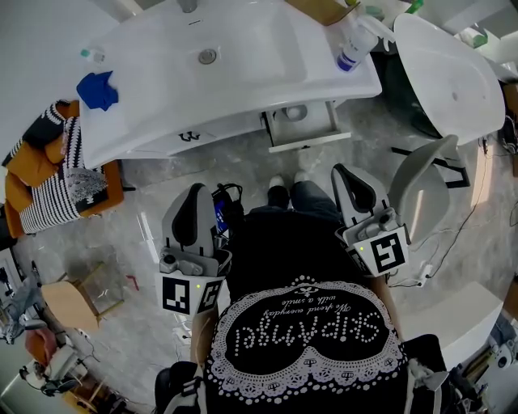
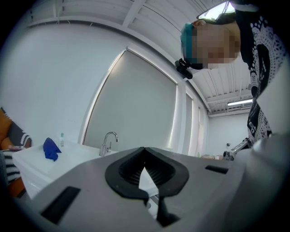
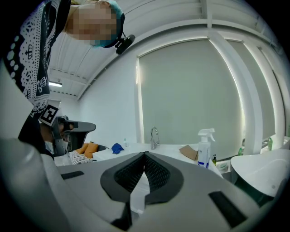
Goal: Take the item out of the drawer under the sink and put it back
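I am holding the left hand-held gripper [image 1: 193, 191] and right hand-held gripper [image 1: 347, 171] closed and empty, back from the open drawer [image 1: 301, 131] under the sink [image 1: 243, 36], leaving its front unobstructed.

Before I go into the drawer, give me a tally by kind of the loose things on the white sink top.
Bottles: 2 (spray bottle, small clear bottle)
Blue cloth: 1
Cardboard piece: 1
Total: 4, leaving out the small cropped things past the far right corner, which are too unclear to count.
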